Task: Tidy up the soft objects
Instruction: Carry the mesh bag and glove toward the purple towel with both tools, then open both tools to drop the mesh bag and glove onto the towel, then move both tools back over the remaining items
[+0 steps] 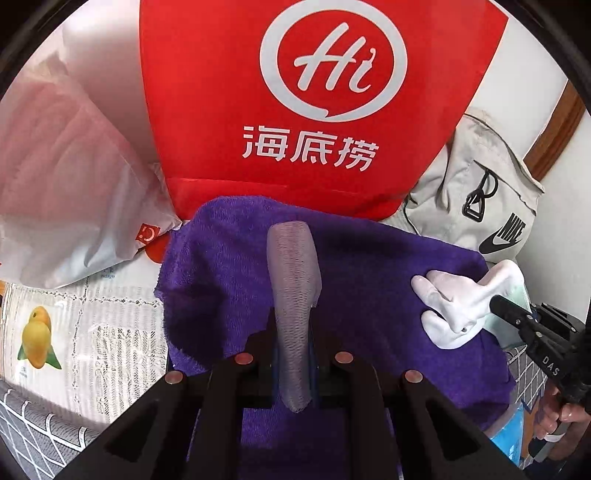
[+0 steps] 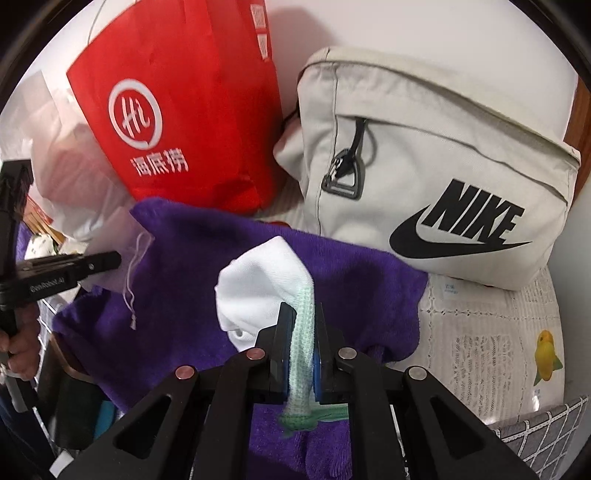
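Bright even light, soft shadows, fisheye-warped edges.

- Behind everything you face a plain white wall (image 2: 406, 26), evenly lit and bare.
- At your far right, a brown wooden trim (image 1: 557, 125) runs up along the wall's edge.
- A red shopping bag (image 1: 295, 110) with a white "Hi" logo stands against that wall, and a pale grey Nike bag (image 2: 443, 177) leans just beside it.
- A translucent plastic bag (image 1: 62, 177) slumps to the left of the red one.
- Beneath them you see a white lace-patterned covering (image 2: 491, 332) printed with a yellow mango (image 1: 37, 338), and a grey grid-patterned cloth (image 1: 33, 435) at its near edge.
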Demonstrator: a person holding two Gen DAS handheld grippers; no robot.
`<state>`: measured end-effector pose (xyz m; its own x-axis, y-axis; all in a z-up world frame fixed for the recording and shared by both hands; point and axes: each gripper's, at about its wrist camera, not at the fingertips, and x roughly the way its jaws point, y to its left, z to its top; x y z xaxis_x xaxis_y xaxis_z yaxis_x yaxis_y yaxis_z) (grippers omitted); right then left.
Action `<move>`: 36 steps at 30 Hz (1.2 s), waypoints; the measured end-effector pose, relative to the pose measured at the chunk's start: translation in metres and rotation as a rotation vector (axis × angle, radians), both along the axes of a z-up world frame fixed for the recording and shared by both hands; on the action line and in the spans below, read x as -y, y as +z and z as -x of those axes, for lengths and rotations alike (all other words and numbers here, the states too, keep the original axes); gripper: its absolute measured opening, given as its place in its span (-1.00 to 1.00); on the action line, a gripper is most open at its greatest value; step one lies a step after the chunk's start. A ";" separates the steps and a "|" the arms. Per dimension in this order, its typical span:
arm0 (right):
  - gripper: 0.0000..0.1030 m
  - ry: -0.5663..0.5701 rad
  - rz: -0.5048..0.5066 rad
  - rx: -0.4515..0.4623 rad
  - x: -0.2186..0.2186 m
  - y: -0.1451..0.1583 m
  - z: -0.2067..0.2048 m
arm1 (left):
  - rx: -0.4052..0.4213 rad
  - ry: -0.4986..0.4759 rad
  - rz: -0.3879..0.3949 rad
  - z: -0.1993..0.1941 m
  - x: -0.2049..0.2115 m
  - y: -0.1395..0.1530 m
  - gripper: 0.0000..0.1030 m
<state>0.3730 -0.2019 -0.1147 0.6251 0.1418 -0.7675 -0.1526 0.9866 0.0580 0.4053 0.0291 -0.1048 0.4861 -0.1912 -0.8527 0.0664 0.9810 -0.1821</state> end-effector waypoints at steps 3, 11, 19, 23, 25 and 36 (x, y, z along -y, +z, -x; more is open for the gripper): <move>-0.81 0.008 0.026 -0.011 -0.007 -0.006 -0.004 | -0.008 0.004 0.010 -0.002 0.001 -0.005 -0.77; -0.22 0.019 0.060 -0.019 -0.018 -0.009 -0.007 | -0.028 0.031 -0.044 -0.004 0.001 -0.013 -0.35; 0.15 -0.014 0.044 0.054 -0.015 0.009 0.002 | 0.063 0.017 -0.048 0.004 0.005 0.002 0.39; 0.15 -0.016 0.031 0.077 -0.014 0.019 0.007 | 0.087 0.010 -0.065 0.010 0.007 0.012 0.51; 0.15 -0.021 0.029 0.089 -0.012 0.025 0.010 | 0.082 0.017 -0.080 0.011 0.008 0.015 0.51; 0.15 -0.001 0.005 0.170 -0.020 0.062 0.040 | 0.118 0.052 -0.078 0.040 0.006 0.054 0.51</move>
<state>0.3334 -0.1822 -0.0529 0.7465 0.1373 -0.6511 -0.1587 0.9870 0.0262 0.3656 0.0229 -0.0510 0.5909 -0.0987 -0.8007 0.0319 0.9946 -0.0990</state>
